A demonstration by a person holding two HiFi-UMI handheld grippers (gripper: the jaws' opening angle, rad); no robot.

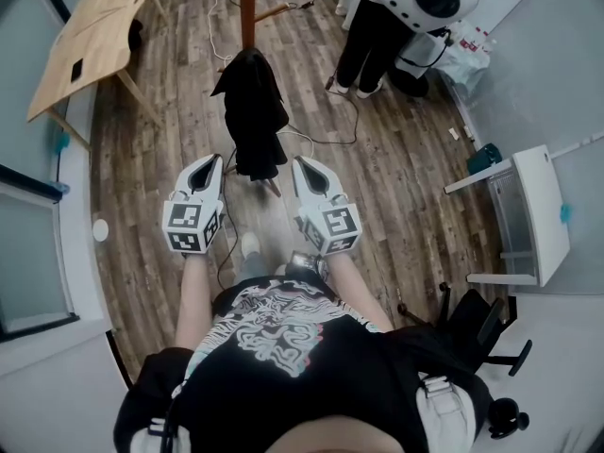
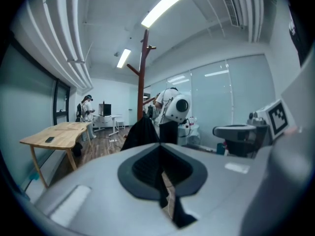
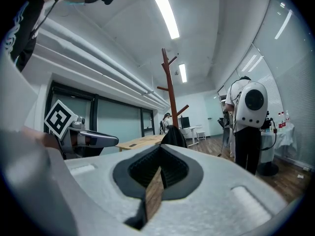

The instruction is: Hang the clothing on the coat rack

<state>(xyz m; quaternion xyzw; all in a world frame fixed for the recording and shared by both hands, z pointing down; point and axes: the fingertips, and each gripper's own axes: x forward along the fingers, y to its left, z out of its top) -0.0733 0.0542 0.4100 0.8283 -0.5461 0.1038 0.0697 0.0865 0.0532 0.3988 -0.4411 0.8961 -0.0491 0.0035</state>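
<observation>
- Grippers: left gripper (image 1: 210, 162) and right gripper (image 1: 302, 163) are both pressed together, with nothing pinched between the jaws.
- Both are held side by side, near the black clothing (image 1: 253, 111) but apart from it.
- Clothing hangs draped on the coat rack (image 1: 247, 8).
- Judgement: hanging looks complete. Nothing is left except perhaps checking that the drape holds.

No text, label or number can be read anywhere

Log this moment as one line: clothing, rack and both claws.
clothing: black, hanging on coat rack | left claw: shut, empty | right claw: shut, empty | both short of clothing
</observation>
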